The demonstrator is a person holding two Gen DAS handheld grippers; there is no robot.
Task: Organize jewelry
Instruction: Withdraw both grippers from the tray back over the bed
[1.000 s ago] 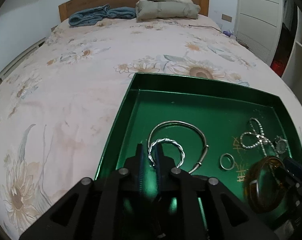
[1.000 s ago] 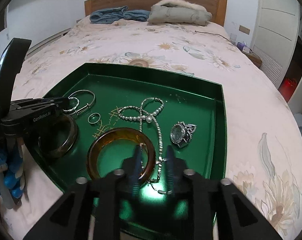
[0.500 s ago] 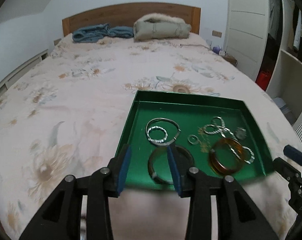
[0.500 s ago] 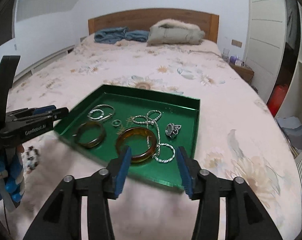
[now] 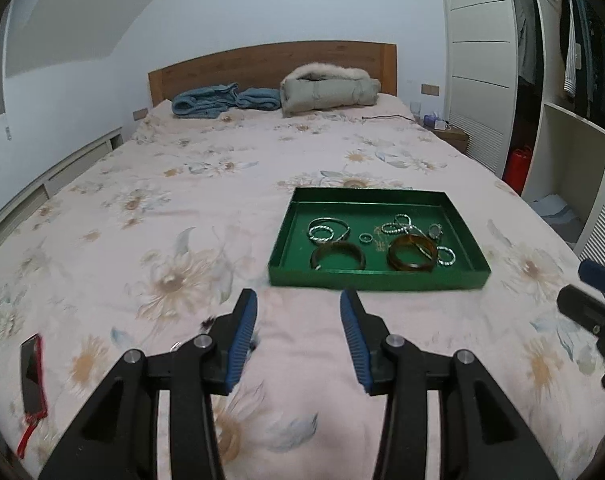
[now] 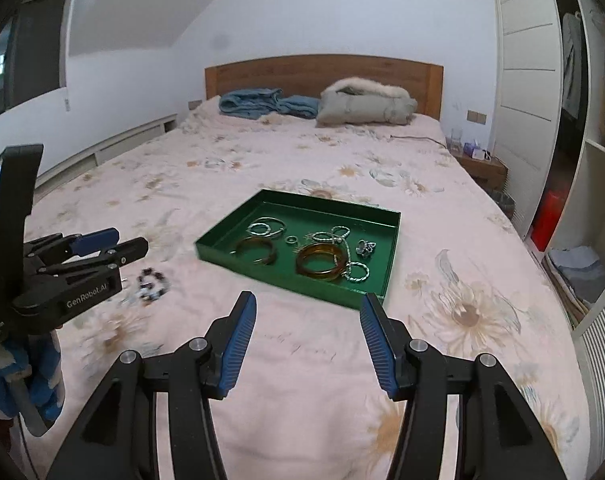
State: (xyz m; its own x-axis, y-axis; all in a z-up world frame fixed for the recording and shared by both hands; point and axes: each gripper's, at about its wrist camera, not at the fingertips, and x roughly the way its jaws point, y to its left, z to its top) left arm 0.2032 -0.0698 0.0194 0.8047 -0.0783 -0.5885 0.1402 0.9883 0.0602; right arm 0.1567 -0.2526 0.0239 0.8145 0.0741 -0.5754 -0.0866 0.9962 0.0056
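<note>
While both grippers' jaws are opening, empty, over bare bedspread (image 5: 302, 420), the green tray (image 5: 378, 278) lies ahead.

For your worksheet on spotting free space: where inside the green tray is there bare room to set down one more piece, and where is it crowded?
The green tray is bare along its far wall, behind the silver bangles and pearl necklace. Its near half is crowded: dark bangle, amber bangle, small ring, watch.
</note>
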